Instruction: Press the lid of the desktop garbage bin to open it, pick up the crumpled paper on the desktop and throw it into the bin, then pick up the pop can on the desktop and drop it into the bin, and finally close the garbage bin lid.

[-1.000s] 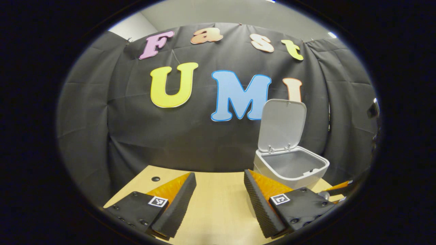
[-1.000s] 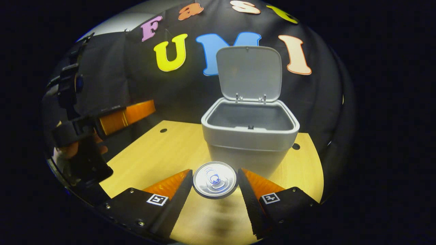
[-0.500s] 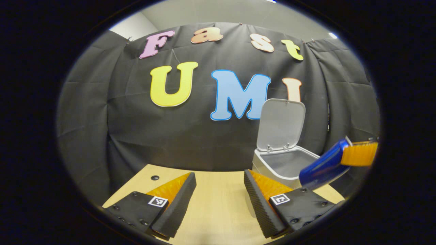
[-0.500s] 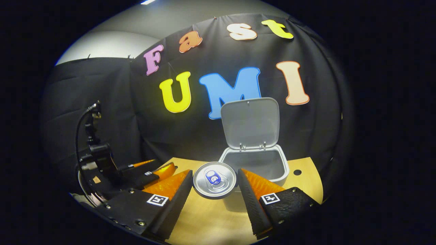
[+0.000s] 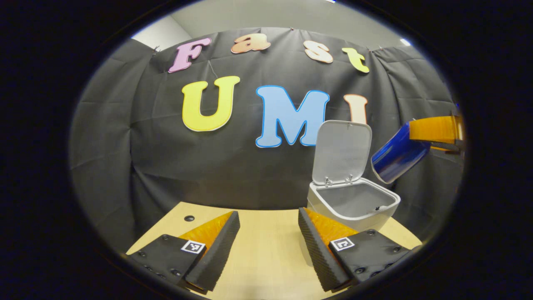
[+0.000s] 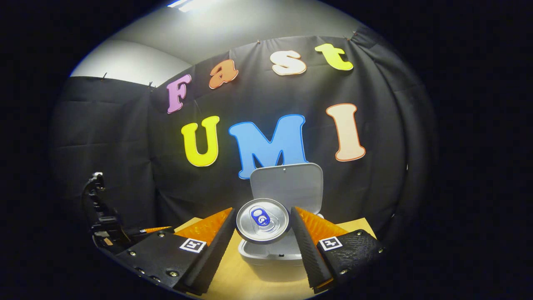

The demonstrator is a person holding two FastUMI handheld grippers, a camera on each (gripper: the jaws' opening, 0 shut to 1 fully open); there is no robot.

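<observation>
The white bin (image 5: 354, 204) stands on the wooden table (image 5: 266, 246) with its lid (image 5: 342, 152) raised upright. My right gripper (image 6: 262, 223) is shut on the blue pop can (image 6: 262, 220), whose silver top faces the camera. In the left gripper view the pop can (image 5: 395, 155) hangs tilted in the air, above and to the right of the bin's opening, with the right gripper's fingers (image 5: 433, 129) on it. In the right gripper view the bin (image 6: 270, 256) and its lid (image 6: 287, 185) sit just behind and below the can. My left gripper (image 5: 266, 246) is open over the table, left of the bin.
The table has a small round hole (image 5: 189, 218) near its back left corner. The black booth cloth (image 5: 208, 166) hangs close behind the bin. The left gripper's body (image 6: 108, 233) shows low at the left of the right gripper view.
The right gripper has lifted the pop can from table height up to above the bin's rim. The left gripper has stayed still and open.
</observation>
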